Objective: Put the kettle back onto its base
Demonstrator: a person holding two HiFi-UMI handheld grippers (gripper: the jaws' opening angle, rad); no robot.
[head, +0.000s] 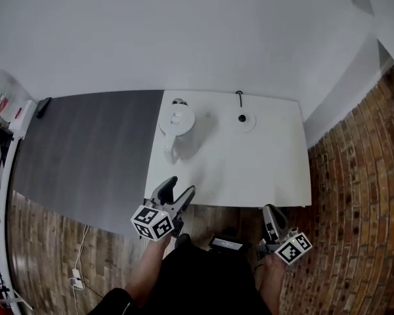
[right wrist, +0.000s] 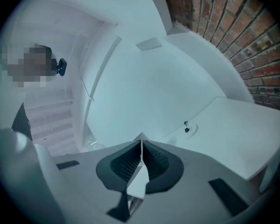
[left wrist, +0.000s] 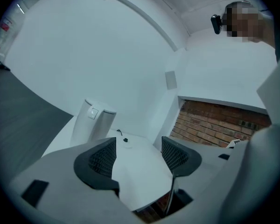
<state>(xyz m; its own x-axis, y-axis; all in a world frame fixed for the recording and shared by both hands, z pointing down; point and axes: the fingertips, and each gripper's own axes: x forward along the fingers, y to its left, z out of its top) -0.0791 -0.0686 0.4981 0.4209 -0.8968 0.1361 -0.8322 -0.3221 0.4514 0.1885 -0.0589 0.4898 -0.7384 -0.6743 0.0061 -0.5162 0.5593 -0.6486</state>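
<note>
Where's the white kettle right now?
In the head view the kettle stands at the far left of the white table, apart from its round base to its right.

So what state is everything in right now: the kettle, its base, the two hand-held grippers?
Kettle: upright on the table, off its base.
Base: bare, beside the kettle, not touching it.
Left hand-held gripper: jaws apart, nothing between them.
Right hand-held gripper: jaws together, empty.

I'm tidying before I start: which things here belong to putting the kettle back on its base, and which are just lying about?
For the job: kettle, base, table, left gripper, right gripper.
Lying about: small black object, power strip.
</note>
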